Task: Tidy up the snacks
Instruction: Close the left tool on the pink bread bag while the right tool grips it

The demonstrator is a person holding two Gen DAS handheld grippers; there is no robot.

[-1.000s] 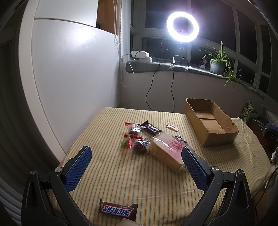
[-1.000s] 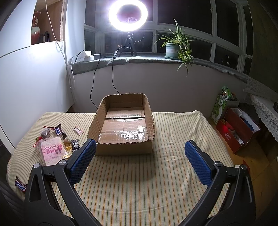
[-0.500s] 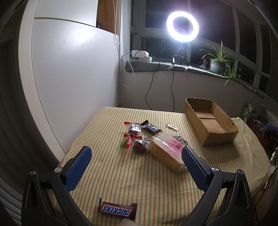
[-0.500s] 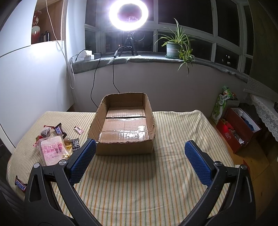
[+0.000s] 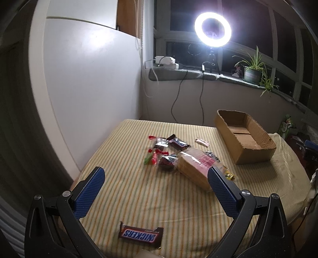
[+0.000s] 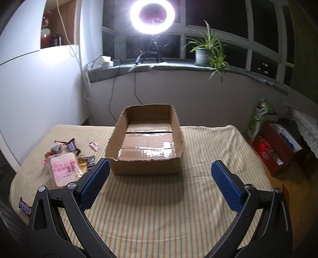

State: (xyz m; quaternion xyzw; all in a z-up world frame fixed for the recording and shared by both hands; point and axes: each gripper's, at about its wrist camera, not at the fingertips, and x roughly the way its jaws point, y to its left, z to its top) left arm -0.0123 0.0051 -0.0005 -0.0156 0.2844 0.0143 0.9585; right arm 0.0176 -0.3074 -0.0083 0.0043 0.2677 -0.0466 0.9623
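Note:
An open cardboard box with nothing in it stands on a striped cloth table; it also shows in the left wrist view at the right. A pile of snacks lies left of it: a clear bag of bread, small dark and red wrapped candies, a pink sachet. A Snickers bar lies near the table's front edge. My left gripper is open above the cloth, the Snickers bar just below it. My right gripper is open in front of the box.
A white cabinet stands left of the table. A ring light, cables and a potted plant sit on the window sill behind. A red box and a green bag are on the floor at right.
The left wrist view has shifted slightly; the Snickers bar sits a little lower and closer. The right gripper has barely moved. Both stay open.

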